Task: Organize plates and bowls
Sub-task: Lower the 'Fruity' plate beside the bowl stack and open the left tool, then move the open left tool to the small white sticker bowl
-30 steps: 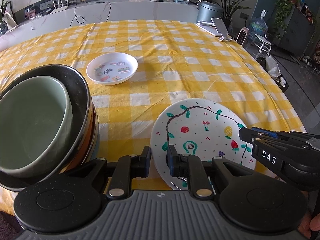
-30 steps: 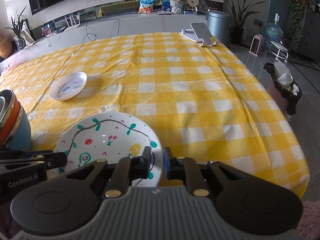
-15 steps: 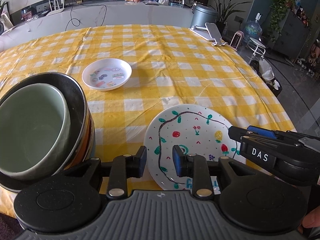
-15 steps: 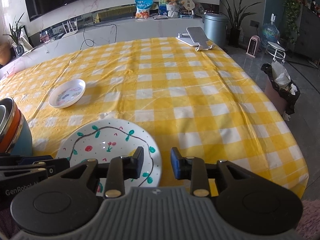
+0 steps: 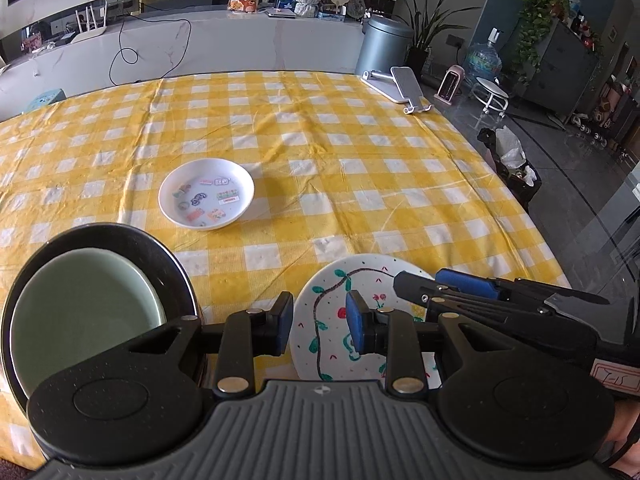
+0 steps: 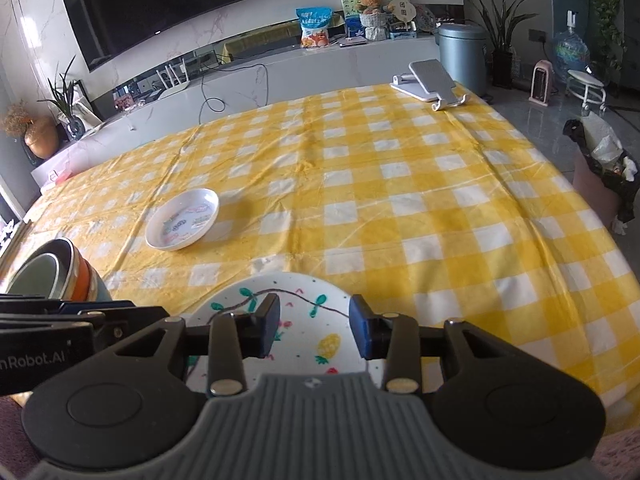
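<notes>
Both tools released since earlier frame: left tool [image 5: 319,327] part open, empty; right tool [image 6: 314,326] opening, empty. Painted plate [image 6: 296,316] flat on table [image 6: 400,200], bottom centre, near front edge. Risk: small plate [image 5: 206,193] centre-left, bowl stack [image 5: 80,320] lower left — careless reach could knock stack.

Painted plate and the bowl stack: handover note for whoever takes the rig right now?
Left tongs: open, nothing between the pads, above the near left edge of the painted plate.
Right tongs: jaws opening, nothing gripped, over the same plate.
Painted plate lies flat on the yellow checked tablecloth at the near edge, released.
Bowl stack: green bowl nested on top, left of the plate; looks done.
Small sticker dish: alone further in, mid table.
Left to do: probably bring the sticker dish together with the painted plate.
</notes>
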